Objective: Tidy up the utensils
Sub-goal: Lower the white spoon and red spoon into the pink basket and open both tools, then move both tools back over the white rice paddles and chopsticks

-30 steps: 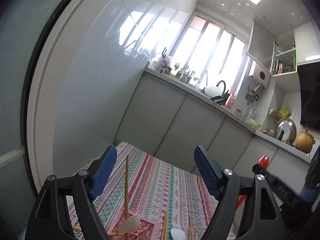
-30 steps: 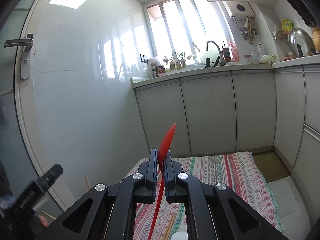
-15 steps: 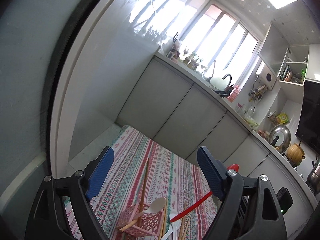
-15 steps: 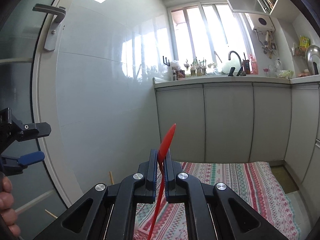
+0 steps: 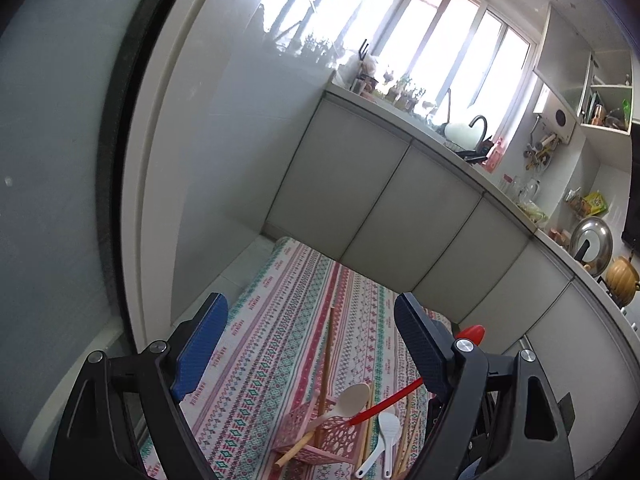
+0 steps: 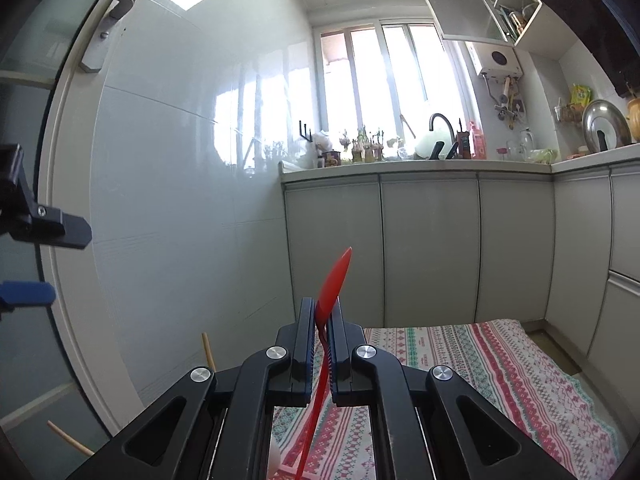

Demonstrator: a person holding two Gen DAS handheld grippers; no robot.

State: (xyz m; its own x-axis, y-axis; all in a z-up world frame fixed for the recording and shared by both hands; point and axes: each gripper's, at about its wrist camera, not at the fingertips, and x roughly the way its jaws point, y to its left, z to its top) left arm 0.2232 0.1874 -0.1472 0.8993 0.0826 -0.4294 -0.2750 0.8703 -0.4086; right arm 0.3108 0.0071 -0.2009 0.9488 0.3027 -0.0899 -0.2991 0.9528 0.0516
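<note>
My left gripper hangs open over the patterned tablecloth with nothing between its blue pads. Below it stands a pink openwork basket. It holds a wooden spoon and upright chopsticks. My right gripper is shut on a red spoon, bowl pointing up and forward. In the left wrist view the red spoon's handle slants down, its tip at the basket's right rim. A white spoon and loose chopsticks lie on the cloth right of the basket.
Grey cabinets under a counter with a sink tap close off the far side. A tiled wall and a glass door with a handle stand to the left. The left gripper's fingers show at the right wrist view's left edge.
The left wrist view has tipped down, bringing the basket into sight. My right gripper has carried the red spoon lower and leftward, so its handle tip now reaches the basket.
</note>
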